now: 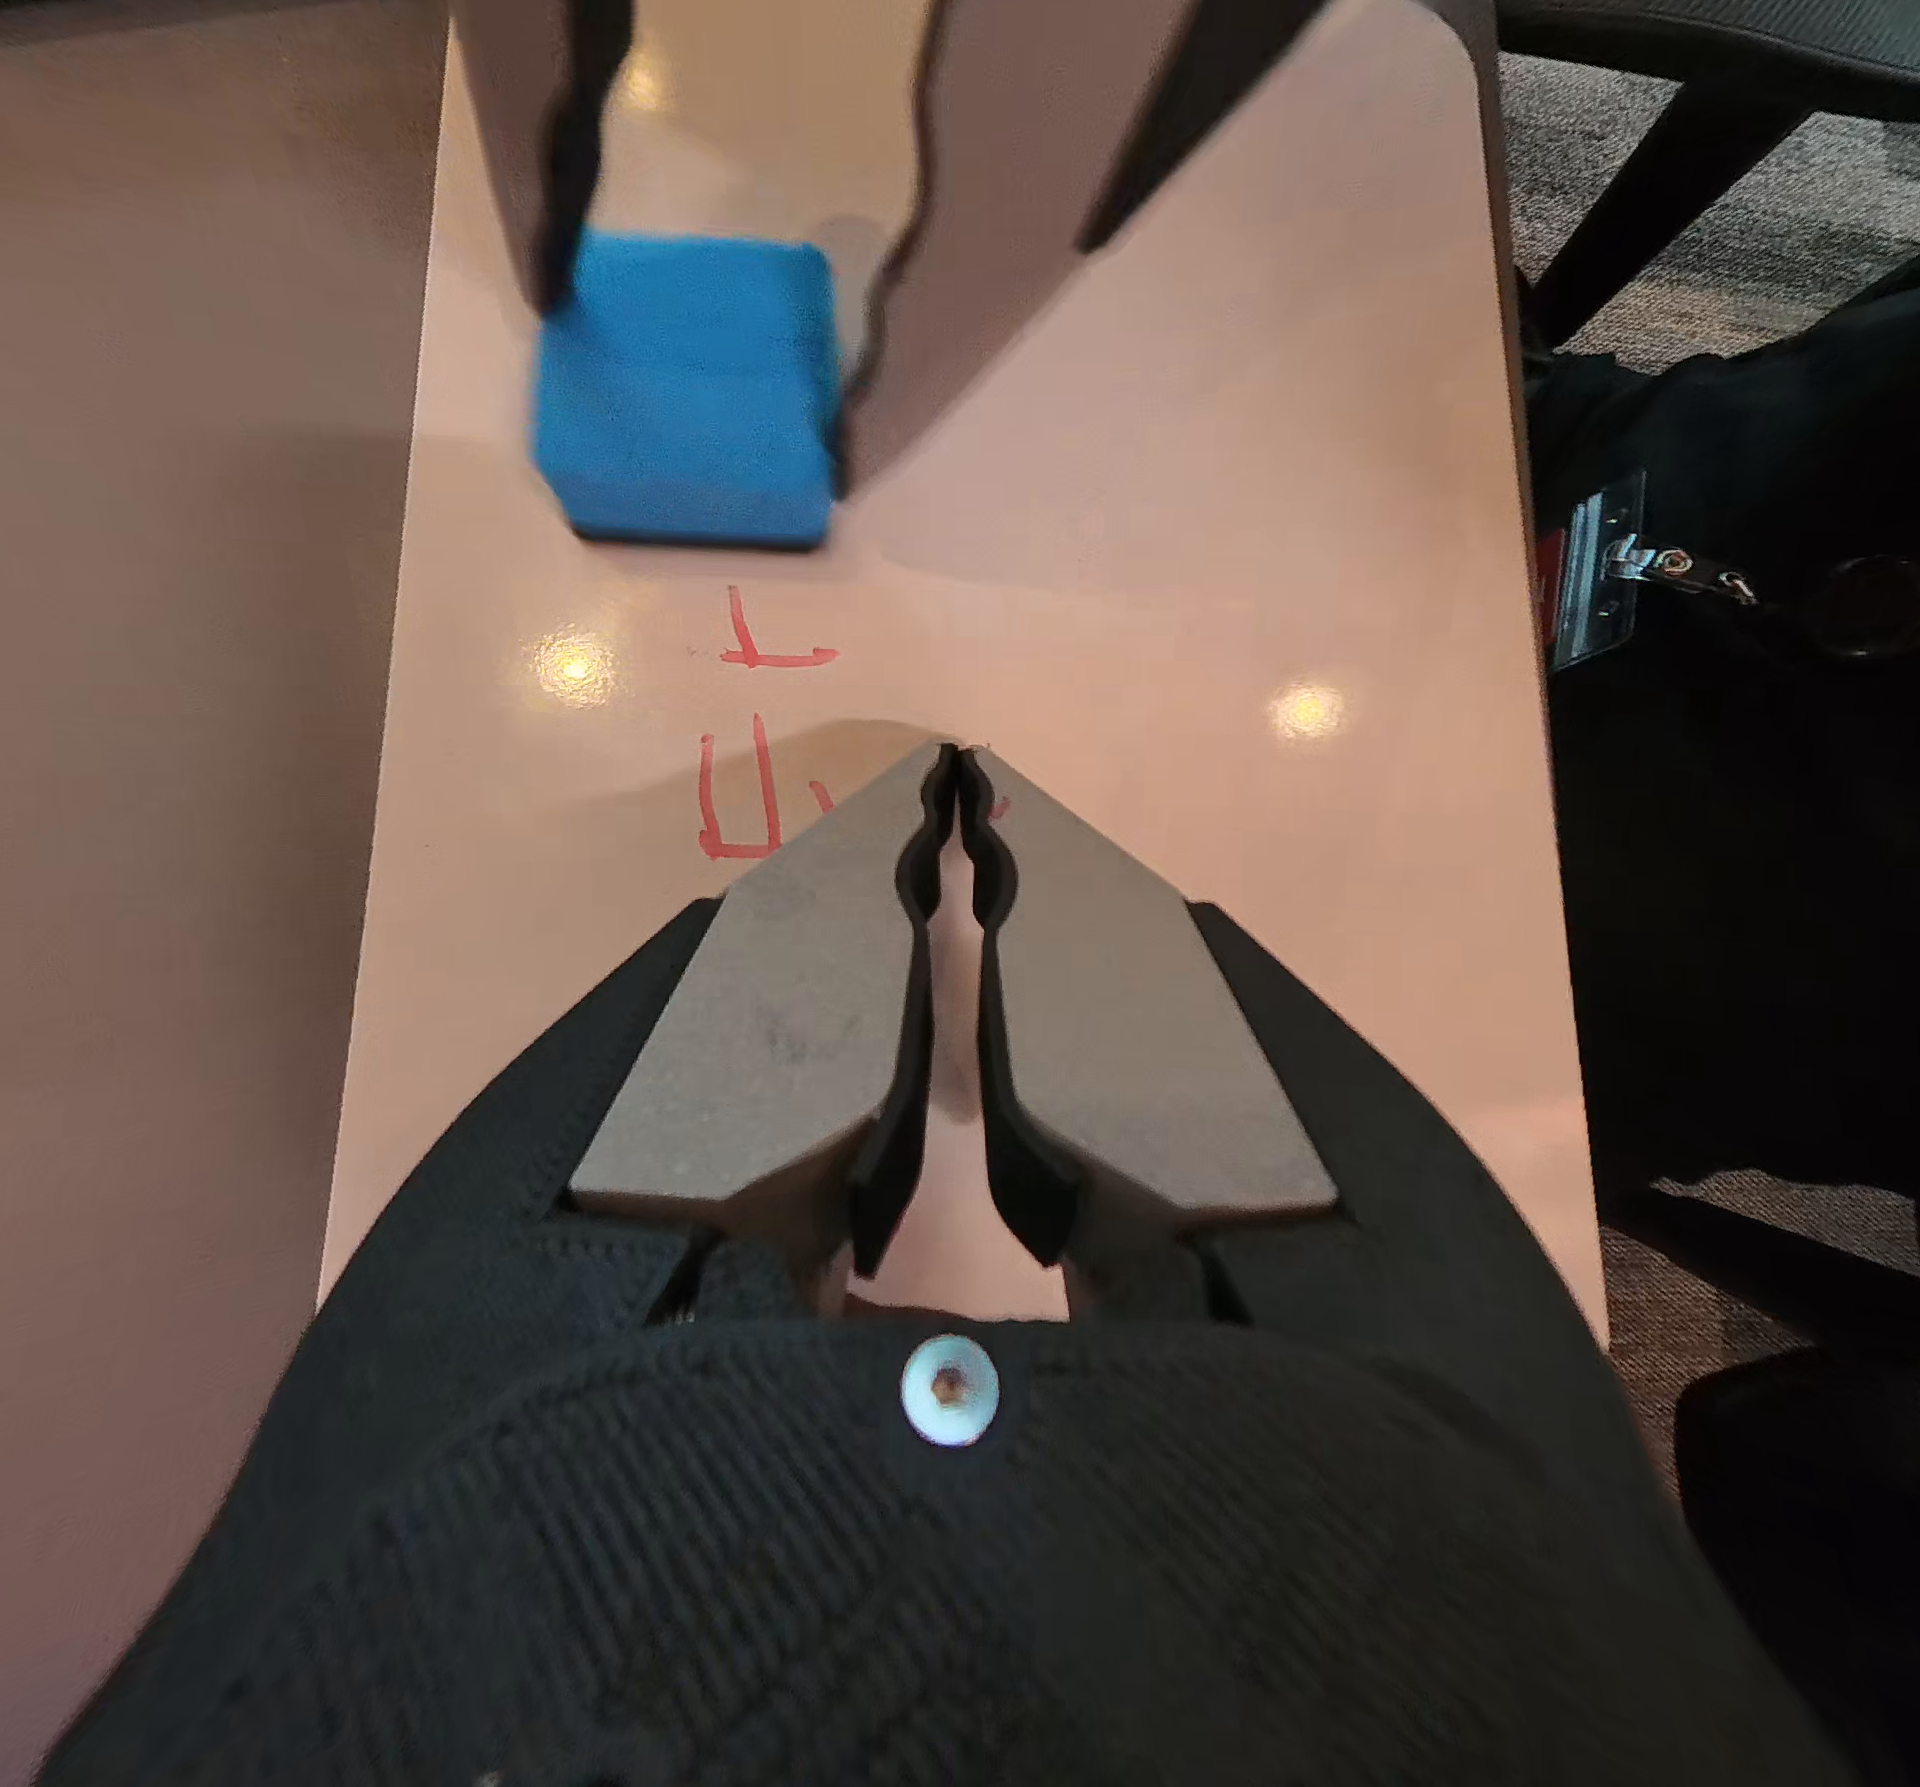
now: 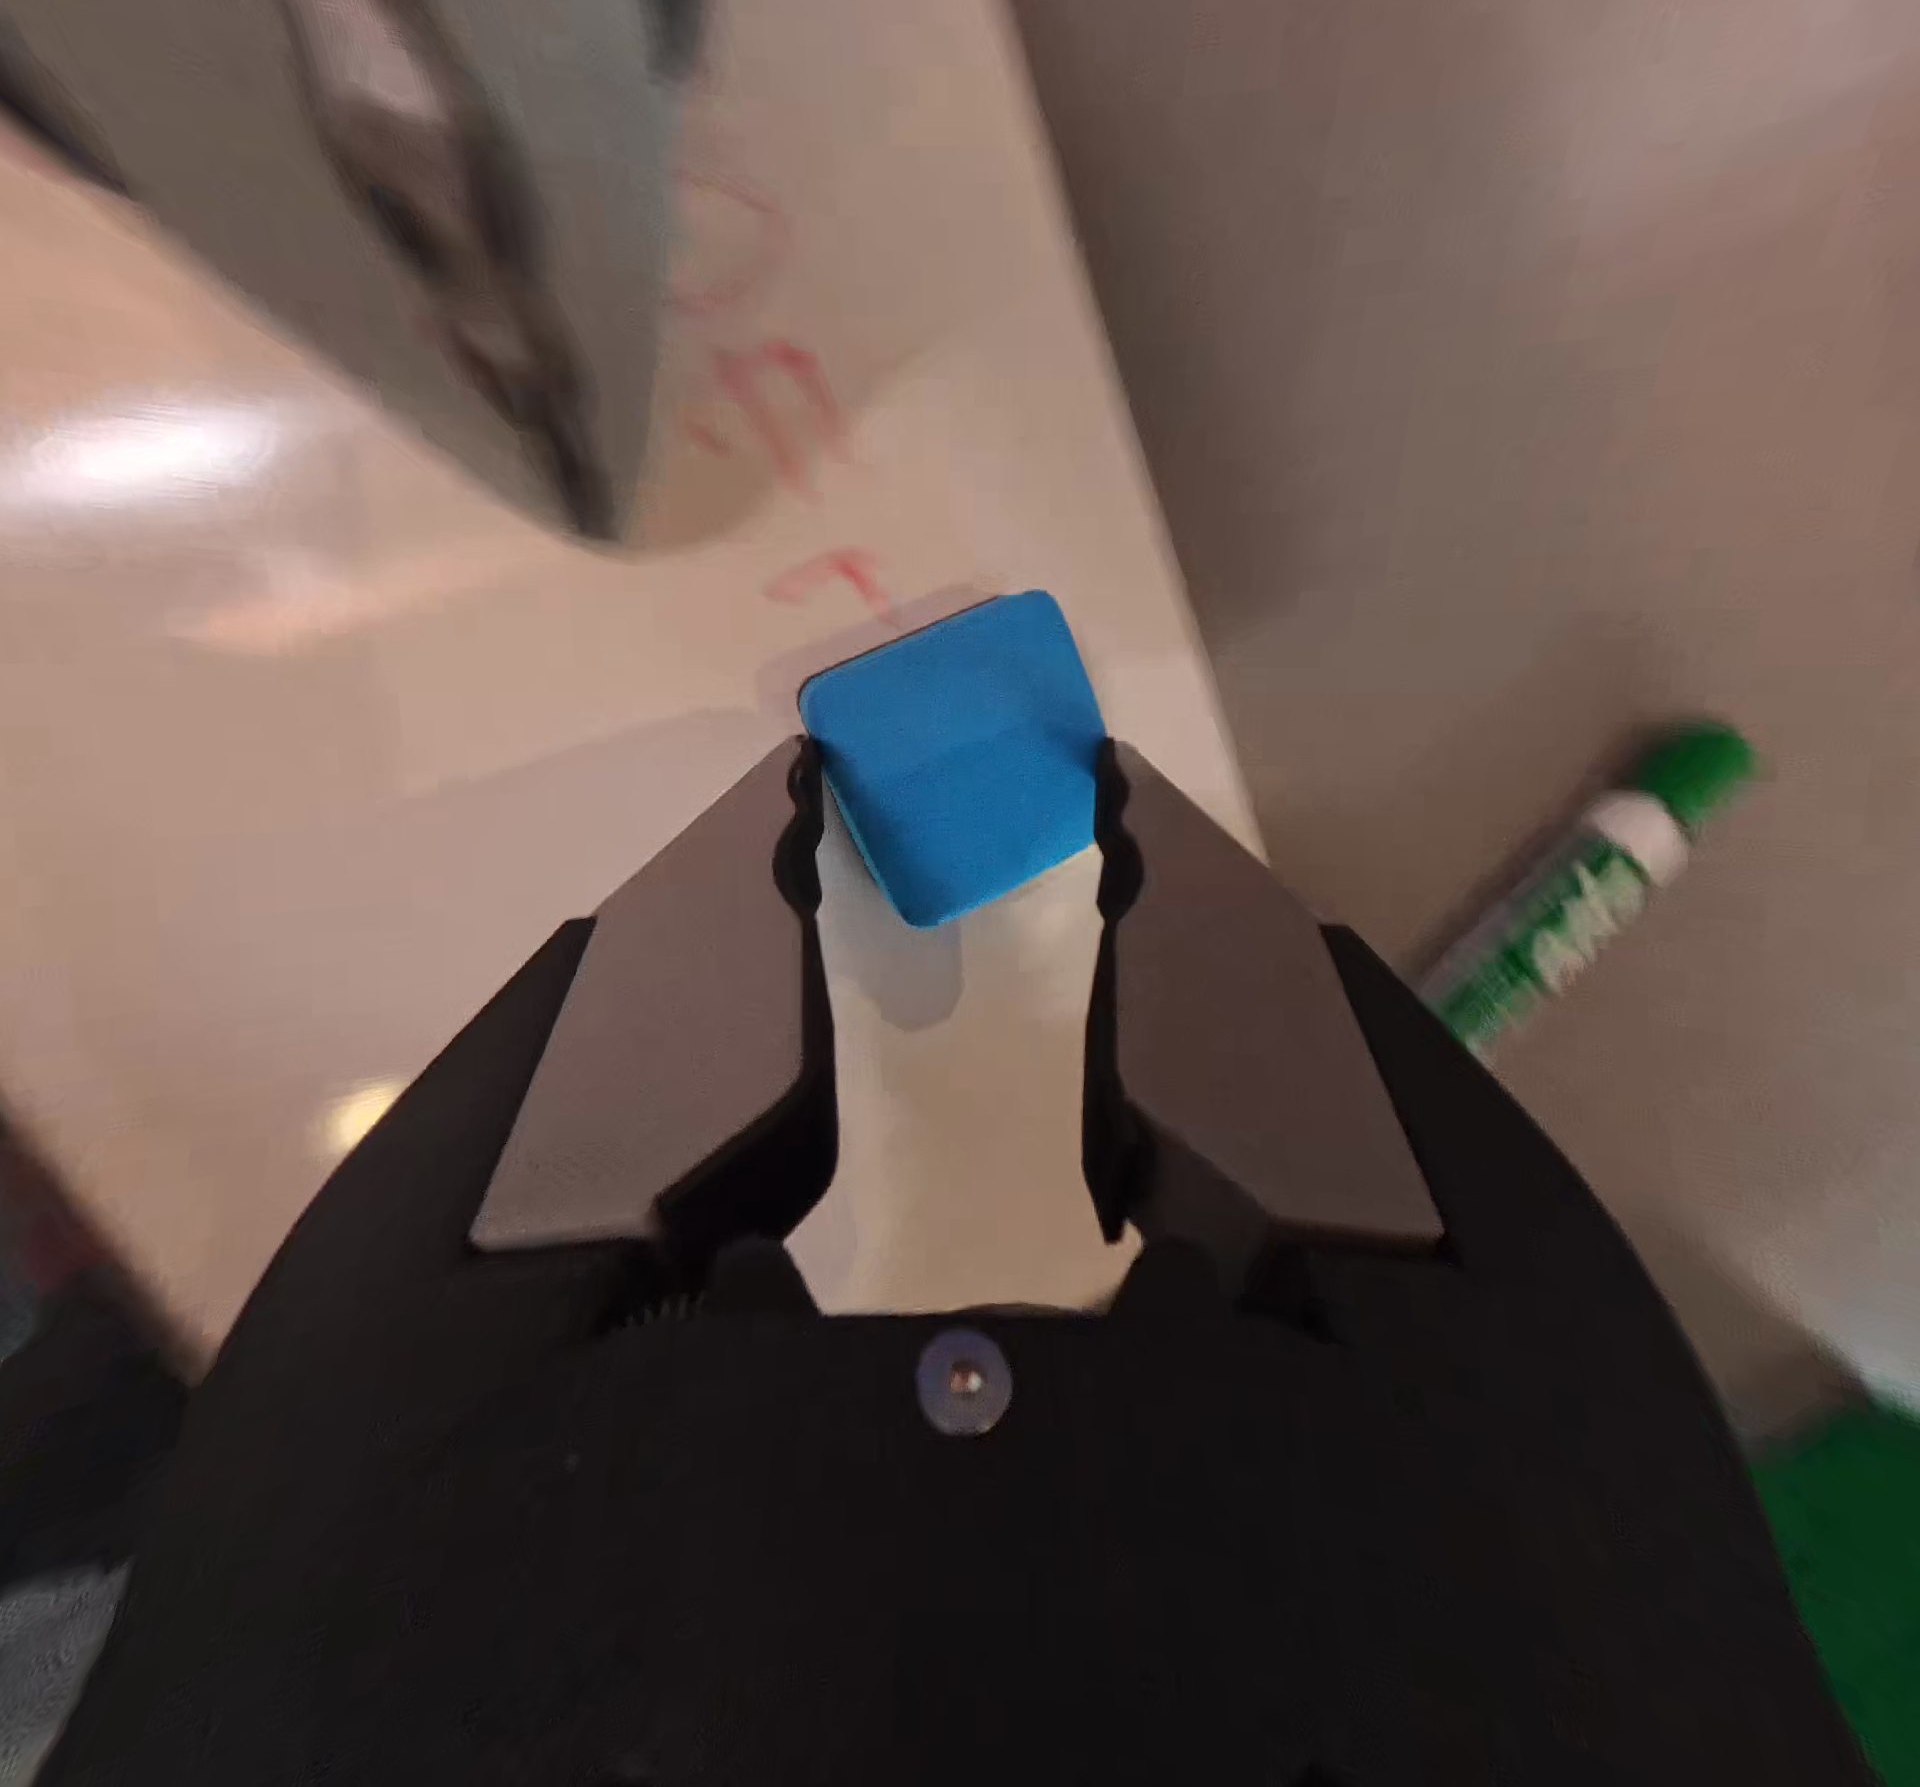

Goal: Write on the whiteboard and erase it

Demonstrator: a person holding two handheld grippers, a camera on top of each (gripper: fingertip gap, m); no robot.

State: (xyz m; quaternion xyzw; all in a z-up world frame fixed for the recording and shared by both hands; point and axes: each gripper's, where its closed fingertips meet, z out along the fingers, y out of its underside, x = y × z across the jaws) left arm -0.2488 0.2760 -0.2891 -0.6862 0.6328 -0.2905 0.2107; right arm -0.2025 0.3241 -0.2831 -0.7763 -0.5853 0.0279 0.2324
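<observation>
- Between the right tongs' (image 2: pixel 951 781) tips sits the eraser (image 2: pixel 951 761), a blue, rounded-cornered square block with a dark underside; both pads press its sides, and it sits skewed, one corner pointing back toward the tongs.
- Its underside looks to rest on the whiteboard (image 1: pixel 1195 511), just short of the nearest red marks (image 1: pixel 774 641).
- Risk, as I judge it: only the tips pinch the block, so a hard wipe could twist it further or pop it out.
- Pressed unevenly, it could ride on one edge and smear the ink rather than lift it.
- Ahead of the eraser, the marks run on toward the left tongs (image 1: pixel 956 761), which are closed with nothing between them, tips over the board beside the strokes.
- A long stroke could run the eraser into those tips, and some marks lie hidden under them.
- Off the board, right of the right tongs, a green marker (image 2: pixel 1579 896) lies on the table (image 2: pixel 1507 283), and a wide swing could knock it.
</observation>
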